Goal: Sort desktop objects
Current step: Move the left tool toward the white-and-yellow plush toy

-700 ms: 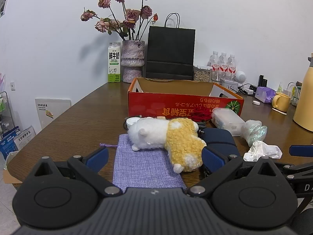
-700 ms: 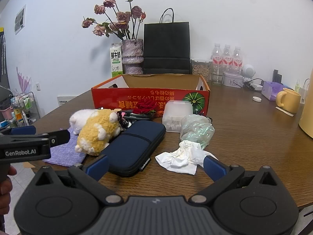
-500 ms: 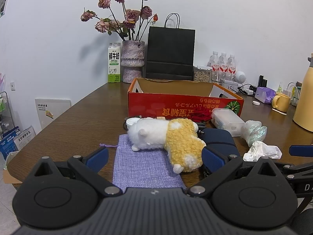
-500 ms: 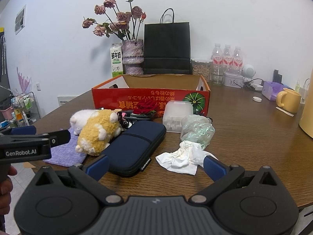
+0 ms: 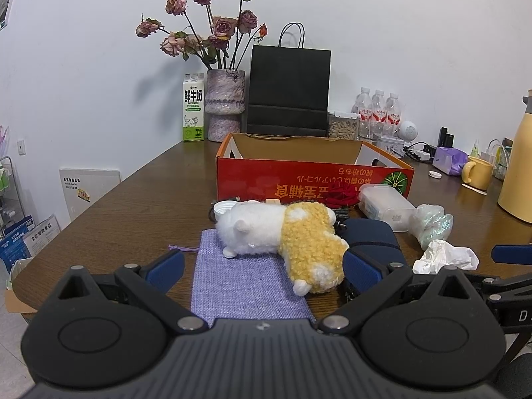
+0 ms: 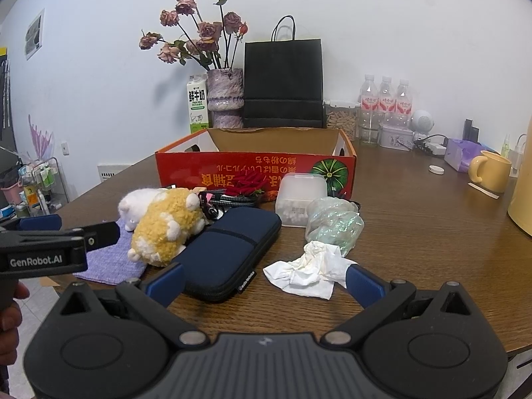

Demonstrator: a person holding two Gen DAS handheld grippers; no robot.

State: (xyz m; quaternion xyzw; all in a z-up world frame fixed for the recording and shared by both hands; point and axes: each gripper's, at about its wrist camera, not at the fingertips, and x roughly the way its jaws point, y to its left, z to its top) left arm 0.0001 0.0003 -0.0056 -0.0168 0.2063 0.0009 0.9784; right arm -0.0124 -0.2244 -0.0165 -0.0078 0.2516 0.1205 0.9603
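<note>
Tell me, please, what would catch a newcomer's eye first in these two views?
Probably the red cardboard box, open-topped at mid-table, with the clutter before it: a white-and-yellow plush toy lying partly on a purple cloth pouch, beside a navy zip case and a crumpled tissue. Behind the box, dried roses in a vase and a black paper bag stand against the wall. Both grippers, left and right, are open and hold nothing.

Plush toy: fluffy white-and-yellow stuffed animal [image 5: 286,232], on its side, partly on the flat lilac woven pouch [image 5: 246,286].
Case: dark navy zipped case [image 6: 229,249], right of it.
Tissue: crumpled white tissue [image 6: 309,272], near right.
Box: open red cardboard box [image 6: 256,166], far centre.
</note>
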